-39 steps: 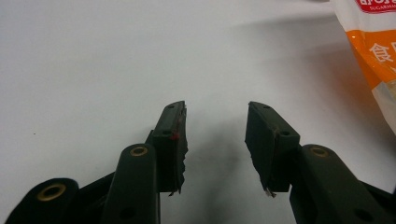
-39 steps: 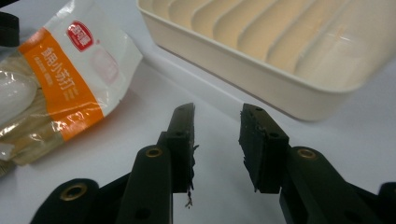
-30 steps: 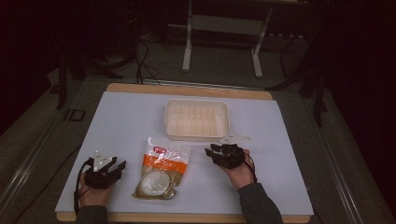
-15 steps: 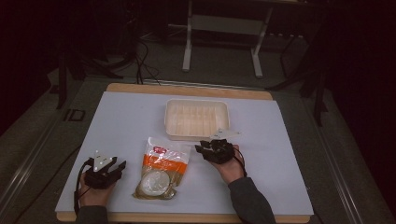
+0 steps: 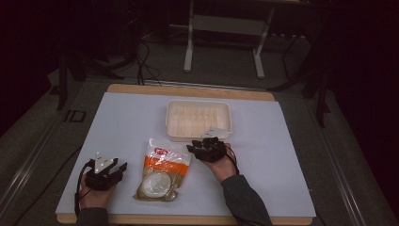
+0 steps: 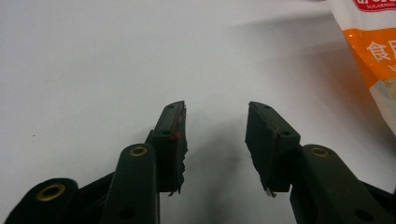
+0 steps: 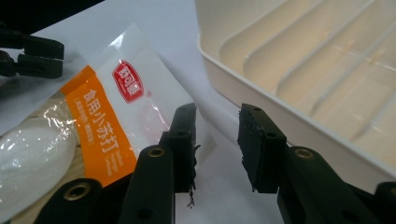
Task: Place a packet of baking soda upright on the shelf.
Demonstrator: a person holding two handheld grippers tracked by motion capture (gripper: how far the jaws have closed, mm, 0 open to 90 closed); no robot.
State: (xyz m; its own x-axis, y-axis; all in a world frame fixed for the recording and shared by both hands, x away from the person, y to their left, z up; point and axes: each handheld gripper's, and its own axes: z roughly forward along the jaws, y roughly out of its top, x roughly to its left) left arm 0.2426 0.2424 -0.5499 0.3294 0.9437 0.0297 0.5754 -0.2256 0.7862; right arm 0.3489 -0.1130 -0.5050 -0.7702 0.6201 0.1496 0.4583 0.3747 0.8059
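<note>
From above, your bench (image 5: pixel 127 122) carries a white sheet with wood showing along its far and near edges, and on it lies a plastic pouch (image 5: pixel 162 169), its upper band clear with a small red label, an orange band below that, and a pale round mass showing through the lower clear part. It lies near the front edge, between your two hands, its top corner pointing toward a cream ribbed tray (image 5: pixel 198 120) that sits farther back near the middle. Your left gripper (image 5: pixel 123 166) rests low at the front left, a grey three-cornered plate on top, apart from the pouch. Your right gripper (image 5: pixel 190 148) sits just beside the pouch's upper right corner and just in front of the tray's near rim. Along your left gripper (image 6: pixel 215 135), its view shows the jaws standing open with bare white sheet between them, and the pouch (image 6: pixel 373 56) enters at the upper right, orange with white characters, clear of the jaws. Along your right gripper (image 7: pixel 217 144), its view shows the jaws open too, nothing between them but sheet; the clear edge of the pouch (image 7: pixel 100 114) lies at the left jaw, whether touching you cannot tell, its red label and orange band printed with white characters, while the tray (image 7: pixel 303 60) rises on the right with its ridged floor in sight.
</note>
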